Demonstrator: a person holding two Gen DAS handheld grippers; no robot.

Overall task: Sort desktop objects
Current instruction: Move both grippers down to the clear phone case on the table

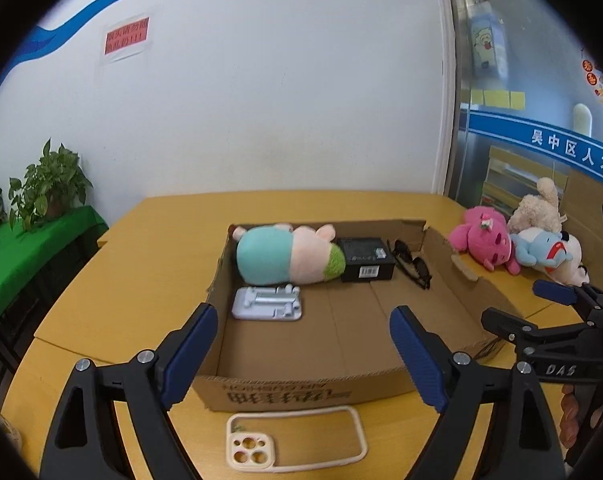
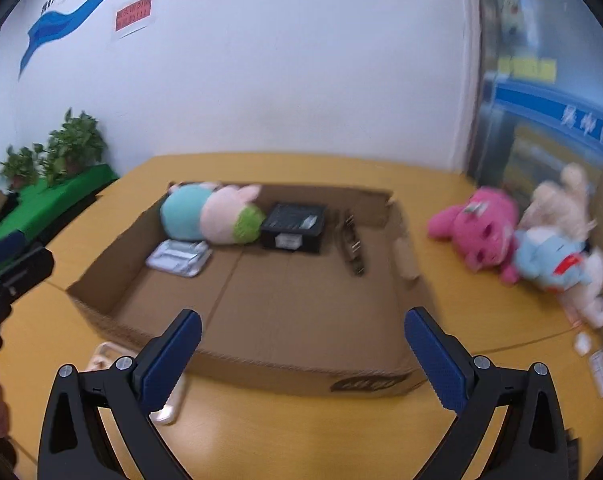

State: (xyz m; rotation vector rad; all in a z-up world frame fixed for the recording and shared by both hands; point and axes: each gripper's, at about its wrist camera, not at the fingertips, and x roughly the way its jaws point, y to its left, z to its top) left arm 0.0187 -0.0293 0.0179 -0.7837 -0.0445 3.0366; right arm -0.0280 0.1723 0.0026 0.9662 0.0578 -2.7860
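A shallow cardboard box [image 1: 453, 280] [image 2: 113, 304] lies on the yellow table. In it lie a teal and pink plush [image 1: 285, 256] [image 2: 209, 216], a black box [image 1: 365, 265] [image 2: 295, 226], sunglasses [image 1: 411, 264] [image 2: 353, 246] and a grey stand [image 1: 267, 303] [image 2: 179, 256]. A cream phone case [image 1: 297, 444] [image 2: 101, 356] lies in front of the box. My left gripper [image 1: 303, 328] is open and empty above the box's near wall, over the case. My right gripper [image 2: 301, 332] is open and empty over the box's near right part; it also shows in the left wrist view [image 1: 525, 304].
A pink plush [image 1: 483, 242] [image 2: 477, 228], a blue plush [image 1: 545, 254] [image 2: 553, 260] and a beige plush [image 1: 537, 208] [image 2: 561, 196] lie on the table right of the box. Potted plants [image 1: 49, 186] stand on a green-covered shelf at far left. A white wall is behind.
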